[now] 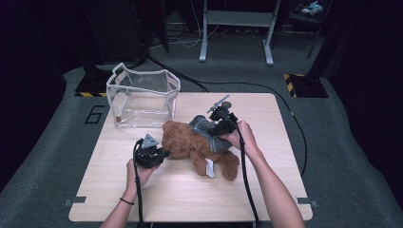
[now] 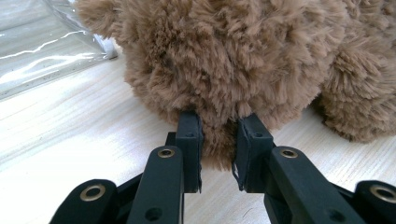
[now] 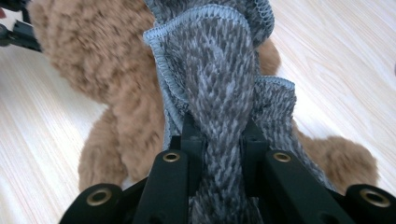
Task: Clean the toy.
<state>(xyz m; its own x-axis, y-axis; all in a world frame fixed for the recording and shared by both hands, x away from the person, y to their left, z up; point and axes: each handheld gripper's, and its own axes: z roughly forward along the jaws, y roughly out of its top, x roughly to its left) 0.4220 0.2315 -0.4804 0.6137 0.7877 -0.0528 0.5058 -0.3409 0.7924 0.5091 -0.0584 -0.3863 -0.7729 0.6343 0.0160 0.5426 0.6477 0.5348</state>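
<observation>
Left gripper (image 2: 217, 149) pinches teddy bear (image 1: 190, 142) fur, anchoring it; right gripper (image 3: 219, 144) clamps grey knit garment (image 3: 224, 93), probably peeling it off.

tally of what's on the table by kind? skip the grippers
Brown teddy bear: 1
Grey knit garment on the bear: 1
Clear plastic bag: 1
Total: 3

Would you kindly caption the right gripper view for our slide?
Right claw pinching the grey knitted garment on a brown teddy bear lying on the wooden table.
</observation>
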